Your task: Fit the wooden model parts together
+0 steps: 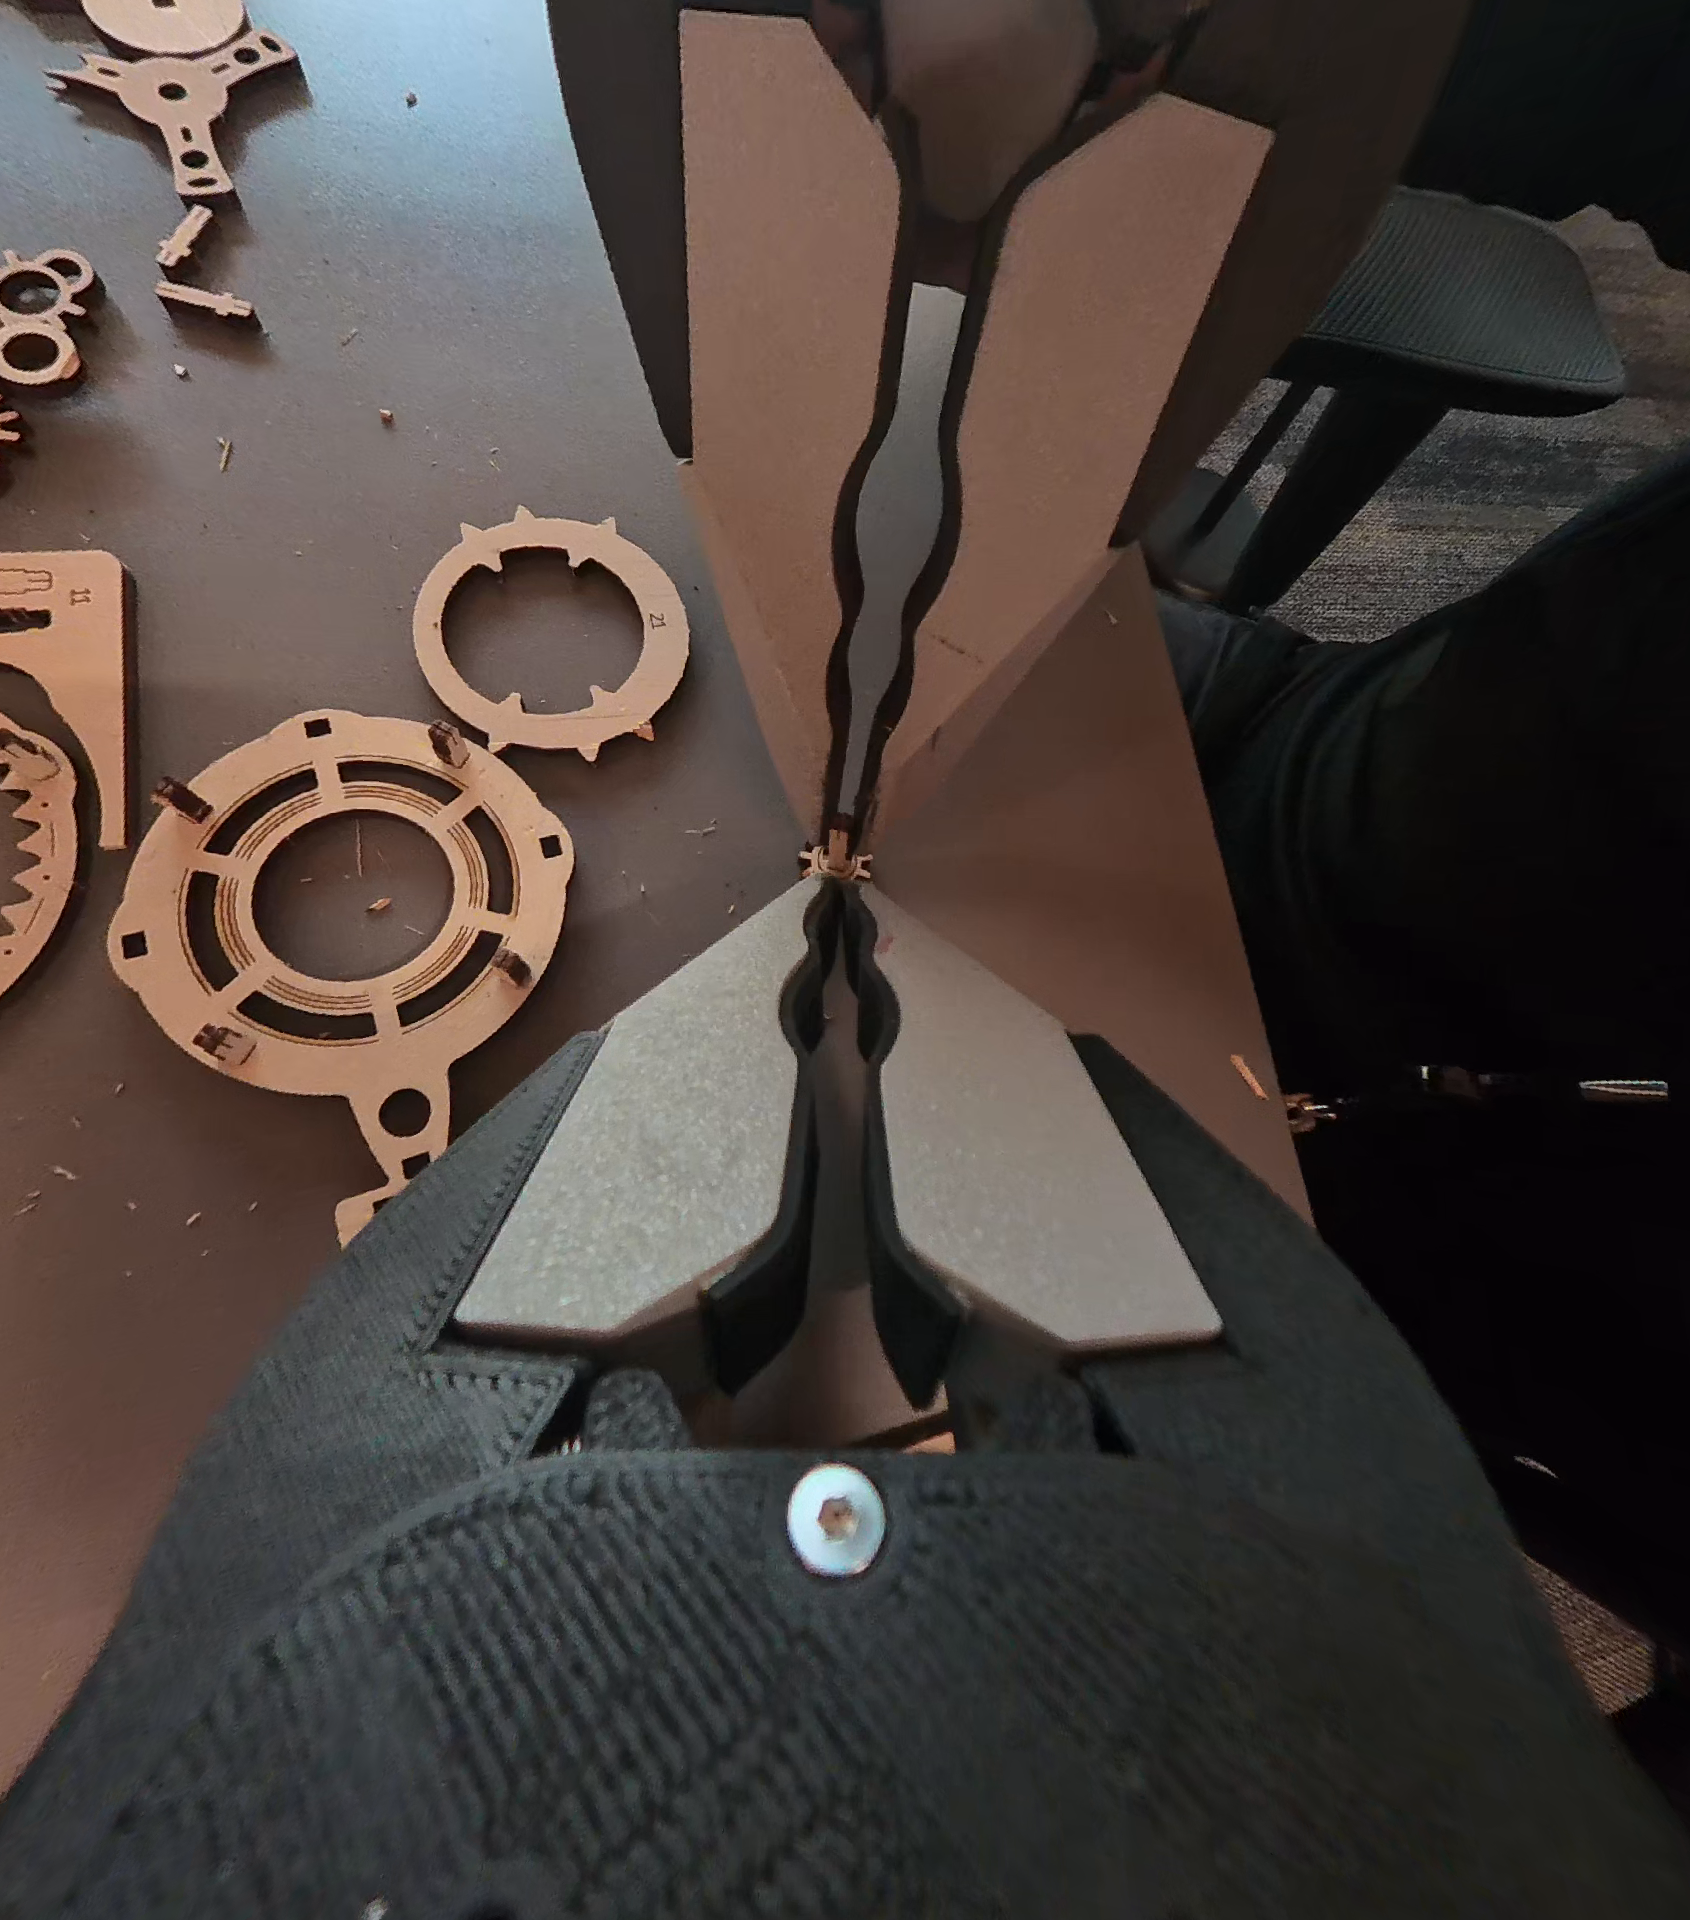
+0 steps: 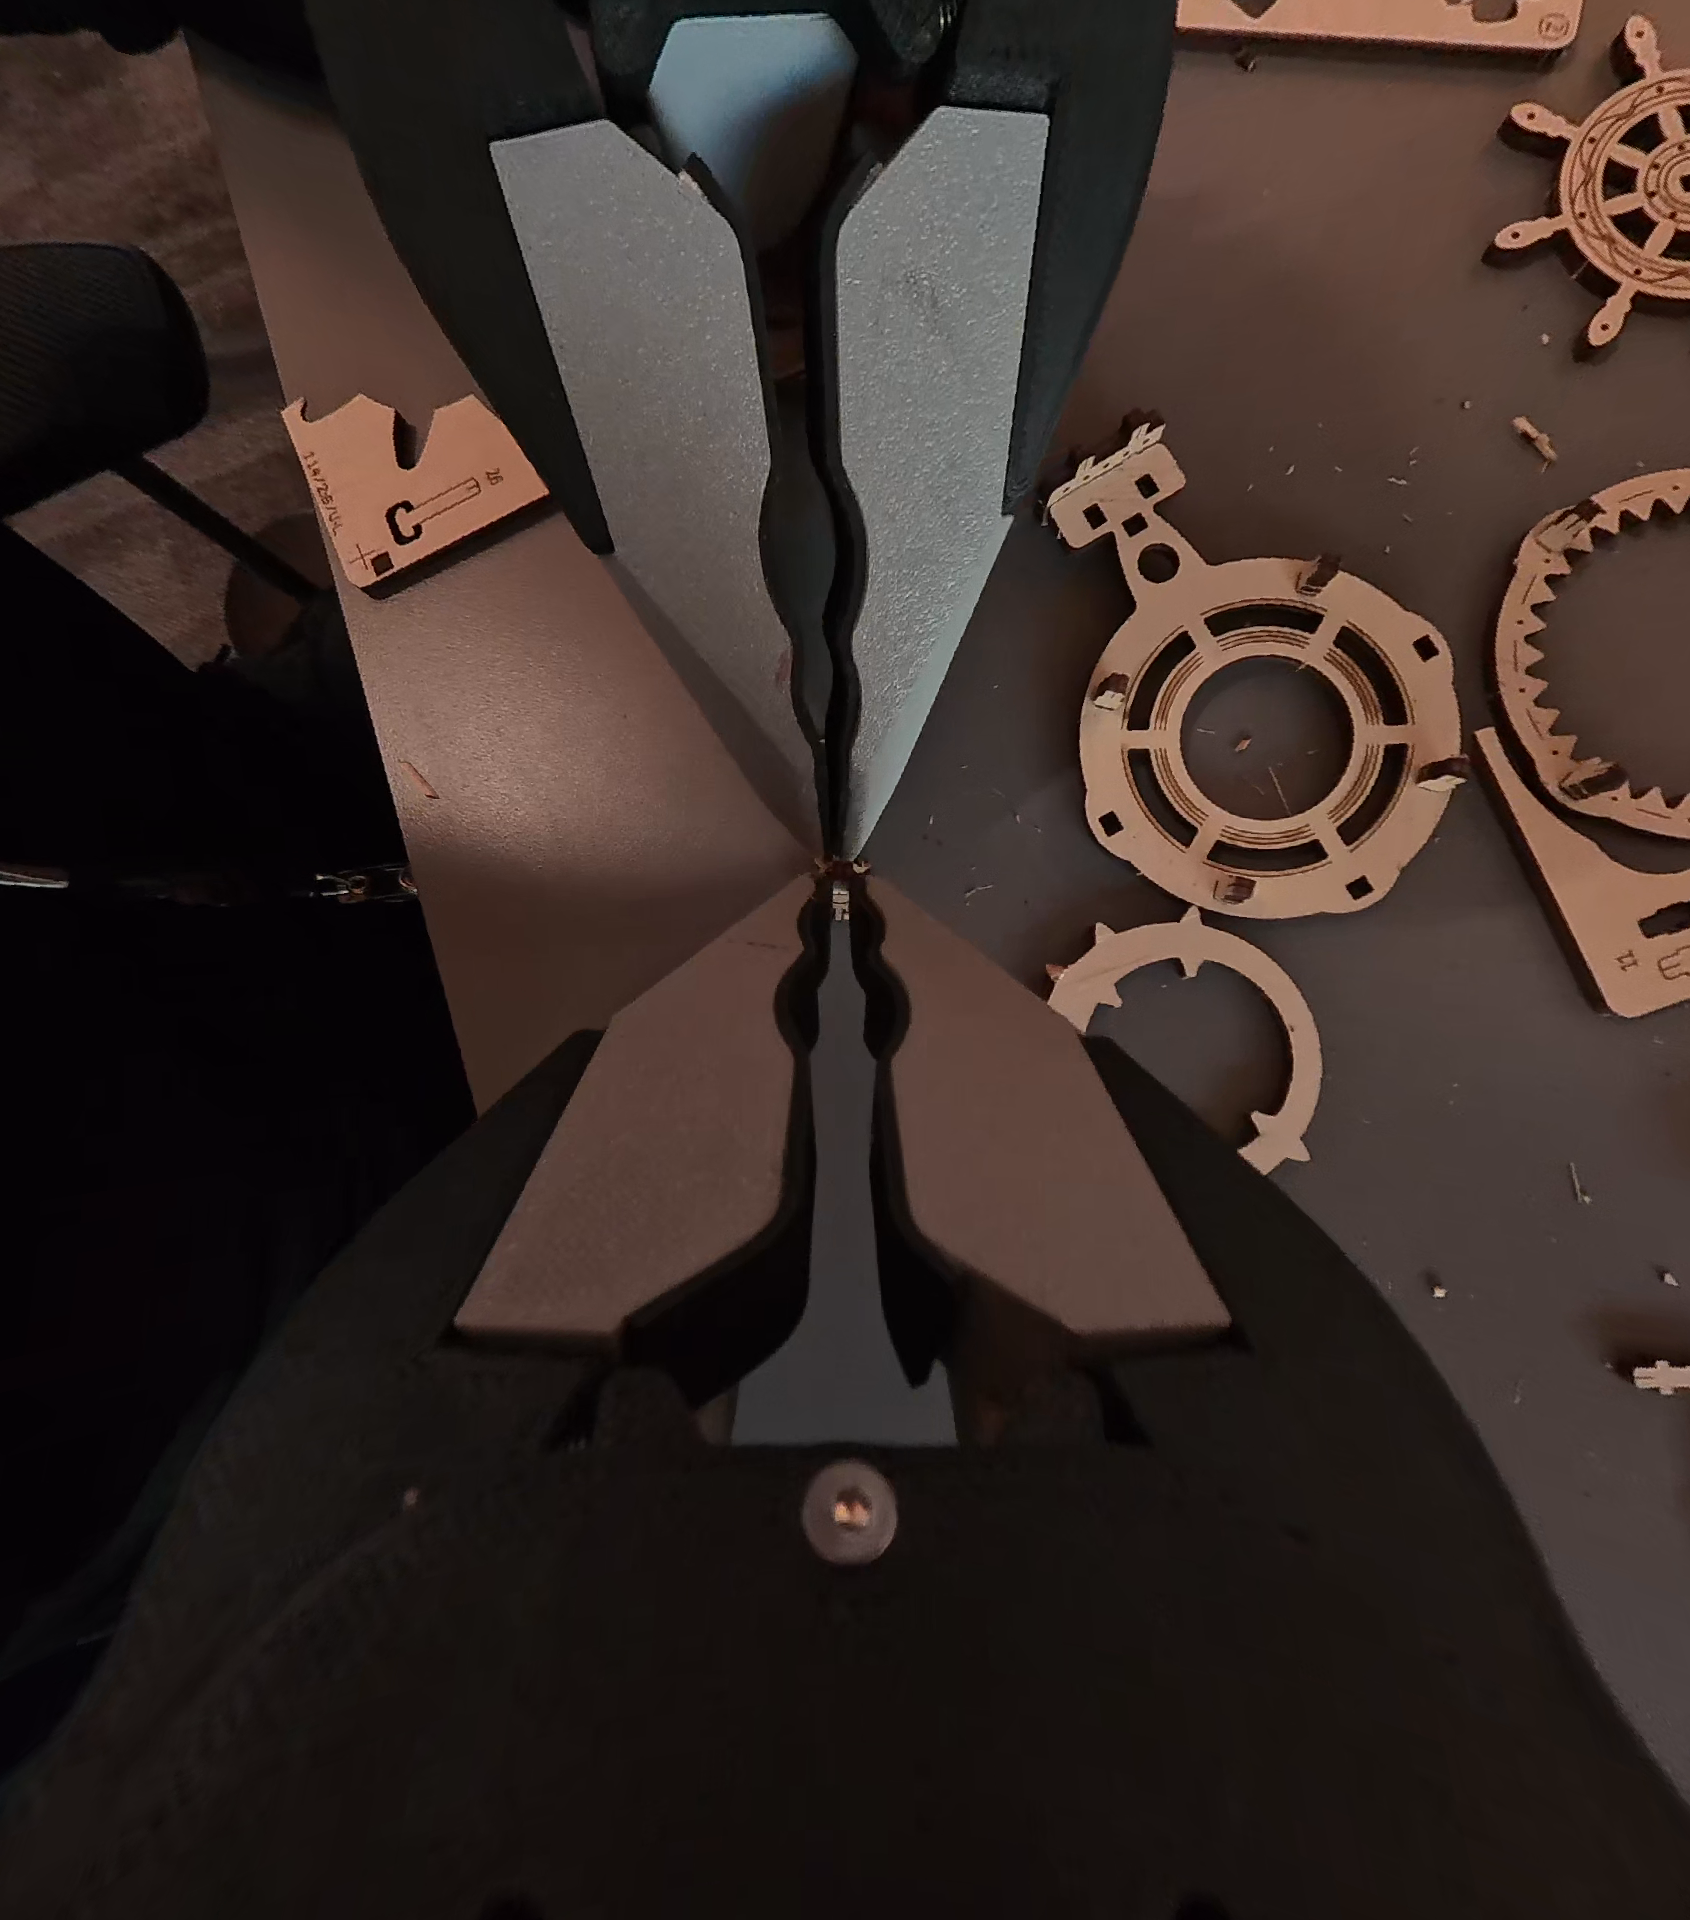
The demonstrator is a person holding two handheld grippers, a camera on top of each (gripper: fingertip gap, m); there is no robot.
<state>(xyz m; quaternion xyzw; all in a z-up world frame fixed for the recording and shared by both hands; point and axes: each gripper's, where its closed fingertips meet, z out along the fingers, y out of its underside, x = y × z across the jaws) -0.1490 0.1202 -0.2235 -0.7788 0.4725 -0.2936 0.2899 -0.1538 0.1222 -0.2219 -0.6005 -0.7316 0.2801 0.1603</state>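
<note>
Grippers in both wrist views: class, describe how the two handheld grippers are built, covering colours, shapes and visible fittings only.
Each gripper, left gripper and right gripper, has a black ribbed plastic body with a silver hex screw at its centre. Two flat, grey, speckled fingers taper to a point, lined with wavy-edged black pads. No cables or sleeves show.

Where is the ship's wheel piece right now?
Right wrist view, upper right: the ship's wheel piece lies flat on the table, beyond the toothed ring.

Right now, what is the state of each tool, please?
Left tool: closed on a tiny wooden piece.
Right tool: closed on the same small piece, tip to tip with the left.
</note>
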